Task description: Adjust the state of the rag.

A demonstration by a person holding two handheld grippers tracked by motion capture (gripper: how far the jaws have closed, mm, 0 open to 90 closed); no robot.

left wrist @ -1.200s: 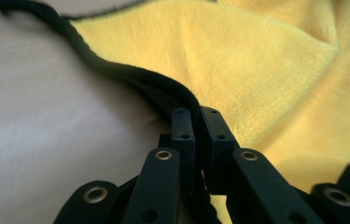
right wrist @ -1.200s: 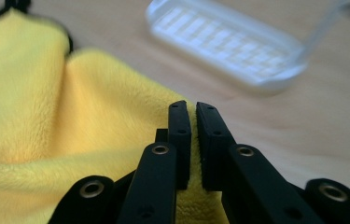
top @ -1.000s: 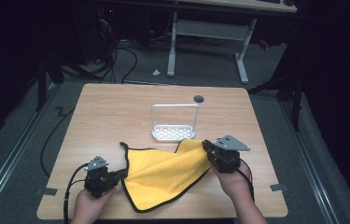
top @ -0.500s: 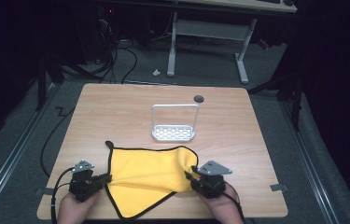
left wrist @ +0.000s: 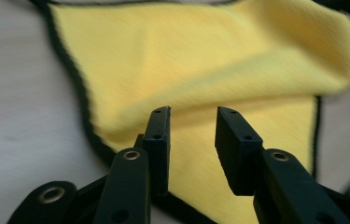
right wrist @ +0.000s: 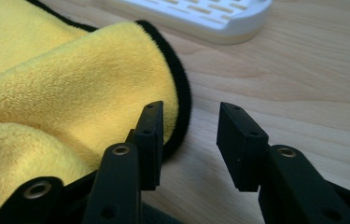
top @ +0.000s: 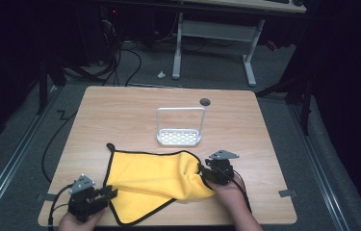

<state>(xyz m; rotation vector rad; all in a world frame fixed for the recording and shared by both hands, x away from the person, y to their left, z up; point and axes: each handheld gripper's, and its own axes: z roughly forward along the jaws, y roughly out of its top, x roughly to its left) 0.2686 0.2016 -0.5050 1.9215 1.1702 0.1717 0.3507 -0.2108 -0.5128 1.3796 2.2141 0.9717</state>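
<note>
A yellow cloth (top: 149,175) with black edging lies on the near half of the wooden table (top: 120,110), its right side folded over in a soft hump. My left gripper (top: 109,193) is at the cloth's near left edge. In the left gripper view it (left wrist: 193,122) is open, with the cloth (left wrist: 200,60) under and beyond the jaws. My right gripper (top: 203,170) is at the cloth's right fold. In the right gripper view it (right wrist: 189,119) is open over bare wood, and the folded cloth edge (right wrist: 93,88) lies beside the left jaw.
A small white slotted tray with a wire hoop (top: 179,136) stands just beyond the cloth at mid-table; it is seen as the tray (right wrist: 200,14) in the right gripper view. A dark round hole (top: 205,101) marks the far table. Both forearms rest at the near edge.
The cloth was drawn toward the near edge and spread wider. The left gripper moved left and nearer; the right gripper came nearer, then went back a little toward the tray.
</note>
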